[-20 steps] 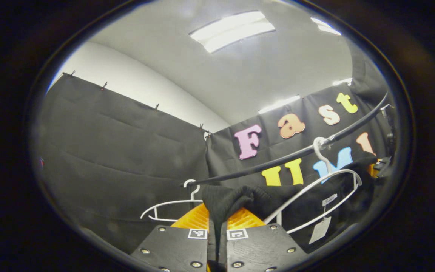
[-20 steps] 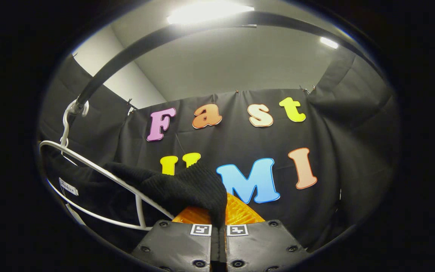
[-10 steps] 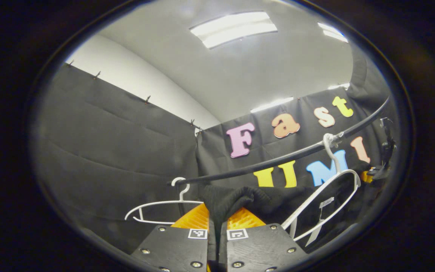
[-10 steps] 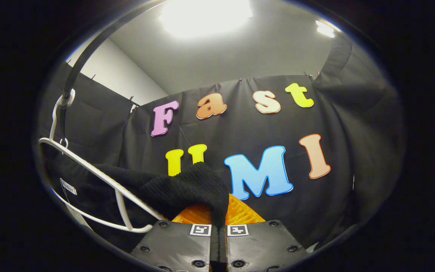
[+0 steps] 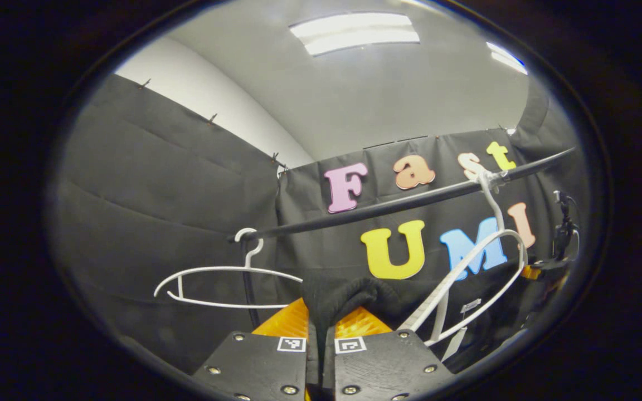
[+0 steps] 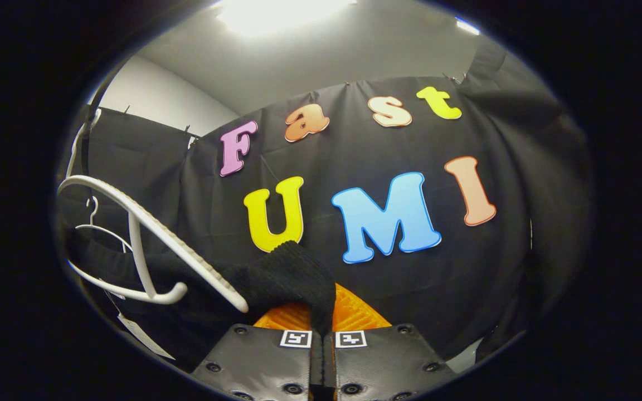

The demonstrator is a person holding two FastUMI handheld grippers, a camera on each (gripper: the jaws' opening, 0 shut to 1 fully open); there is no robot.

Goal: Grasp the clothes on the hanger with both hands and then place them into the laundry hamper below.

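Below the rail (image 5: 388, 209) | left gripper (image 5: 321, 326) and right gripper (image 6: 322, 317) both clamped on black garment (image 6: 285, 275) | risk: fabric snags white hanger (image 6: 159, 234), dragging it off.

Light falls from overhead: a long ceiling panel (image 5: 357, 33) shows its two strips cleanly in the left gripper view, while in the right gripper view the ceiling light (image 6: 276, 10) blows out into white glare that spreads across the grey ceiling. The booth below stays dim, and the black garment (image 6: 282, 275) loses its knit detail against the dark cloth wall. Fisheye distortion bows the black rail (image 5: 404, 203) and the white hanger (image 6: 148, 234), and the edges soften and darken.
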